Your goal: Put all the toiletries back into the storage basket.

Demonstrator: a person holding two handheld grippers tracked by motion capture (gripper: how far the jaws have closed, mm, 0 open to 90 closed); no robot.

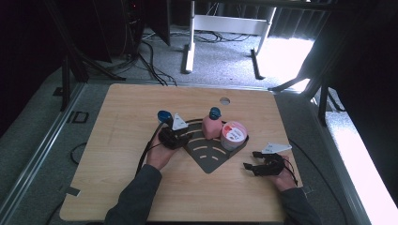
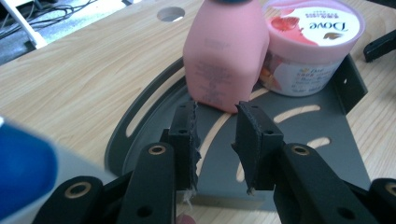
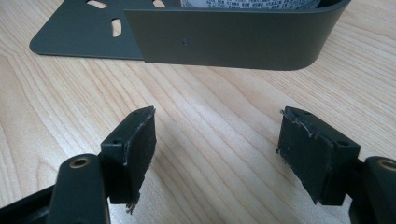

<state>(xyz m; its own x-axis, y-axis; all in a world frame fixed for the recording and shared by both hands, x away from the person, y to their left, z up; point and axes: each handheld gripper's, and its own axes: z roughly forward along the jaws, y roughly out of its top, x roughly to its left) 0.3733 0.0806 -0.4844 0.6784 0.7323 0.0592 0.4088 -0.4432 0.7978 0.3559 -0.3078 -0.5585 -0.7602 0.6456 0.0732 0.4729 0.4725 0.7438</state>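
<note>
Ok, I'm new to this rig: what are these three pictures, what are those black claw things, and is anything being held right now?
There is no robot arm here: a person holds a two-jaw gripper in each hand at a wooden table. The high view looks down from above the person's side. There the left gripper sits over a dark grey slotted tray, and the right gripper rests on the table to the tray's right.

The other two pictures come from cameras riding on the grippers, looking along their black jaws. The left gripper view faces a pink bottle and a Dove tub, which stand side by side on the tray. The right gripper view faces the tray's outer wall.

Nothing is held. Both pairs of jaws stand apart with nothing between them; the left pair stops just short of the bottle.
</note>
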